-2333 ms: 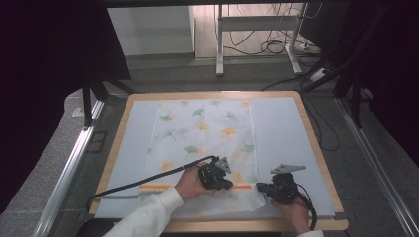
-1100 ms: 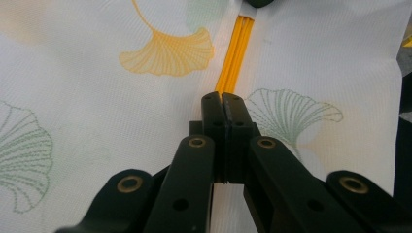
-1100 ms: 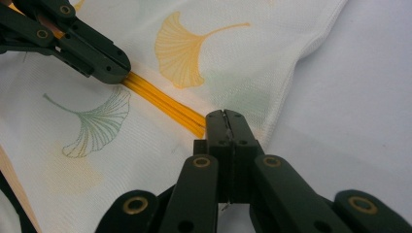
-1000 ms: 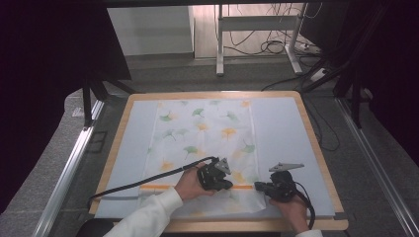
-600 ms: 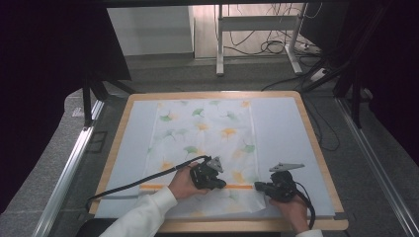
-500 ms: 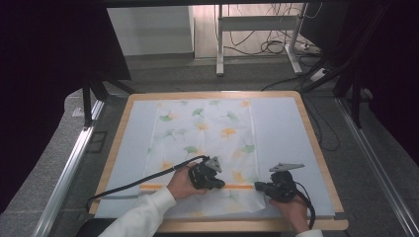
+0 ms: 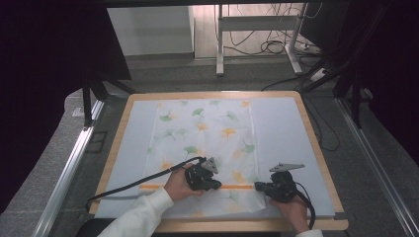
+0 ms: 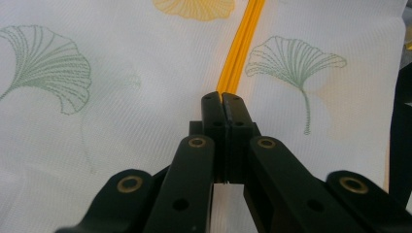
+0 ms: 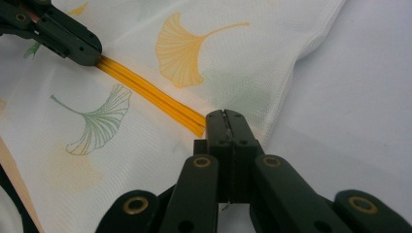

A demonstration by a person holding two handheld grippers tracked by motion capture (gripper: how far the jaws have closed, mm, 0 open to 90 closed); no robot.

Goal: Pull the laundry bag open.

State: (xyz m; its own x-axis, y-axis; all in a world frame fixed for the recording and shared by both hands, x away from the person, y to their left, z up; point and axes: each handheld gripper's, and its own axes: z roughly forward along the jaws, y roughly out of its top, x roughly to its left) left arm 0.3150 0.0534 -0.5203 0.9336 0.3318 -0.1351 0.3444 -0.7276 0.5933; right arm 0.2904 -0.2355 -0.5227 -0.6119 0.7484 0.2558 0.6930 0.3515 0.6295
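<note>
Left hand-held gripper (image 7: 213, 183) slid leftward along the orange zipper strip (image 8: 240, 53), right hand-held gripper (image 7: 259, 187) stayed put.
Both jaws pinched closed on that strip of the white ginkgo-leaf mesh bag (image 7: 207, 133), lying flat on the tabletop (image 7: 281, 128).

We see a white mesh-woven cloth bag (image 8: 145, 111) printed with ginkgo leaves, a smooth glossy orange plastic zip strip (image 9: 150, 94) across it, matt black plastic jaws with brass-coloured rivets on the left gripper (image 8: 222, 99) and right gripper (image 9: 226, 119), a pale wood-edged table (image 7: 316, 143) under a smooth matt white sheet (image 7: 279, 133)
</note>
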